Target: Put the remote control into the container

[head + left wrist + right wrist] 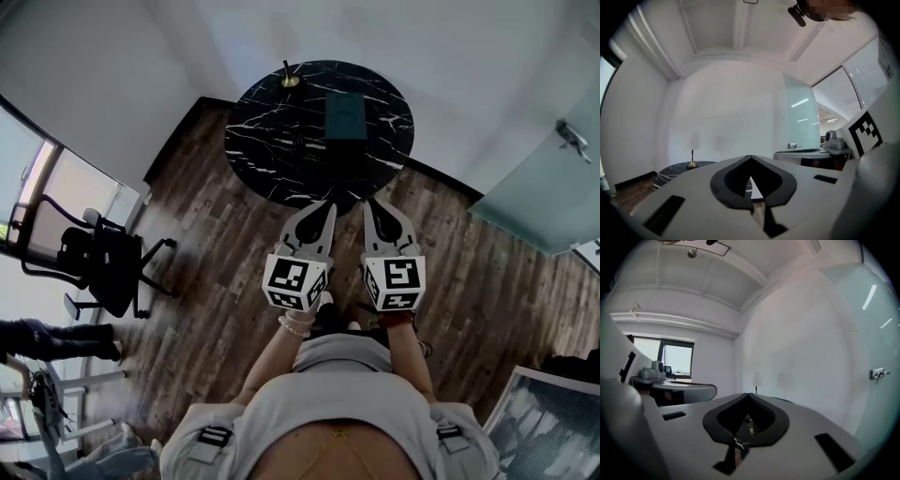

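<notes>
You hold the left gripper (327, 205) and, just to its right, the right gripper (369, 205) closed, empty and level, since the round marble table (267, 150) is too far to reach, the dark container (344, 117) sits right of its centre, and the remote control cannot be made out.

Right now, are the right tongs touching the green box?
Apart. In the head view the right tongs end at the near edge of the table, with bare marble between them and the green box.
</notes>
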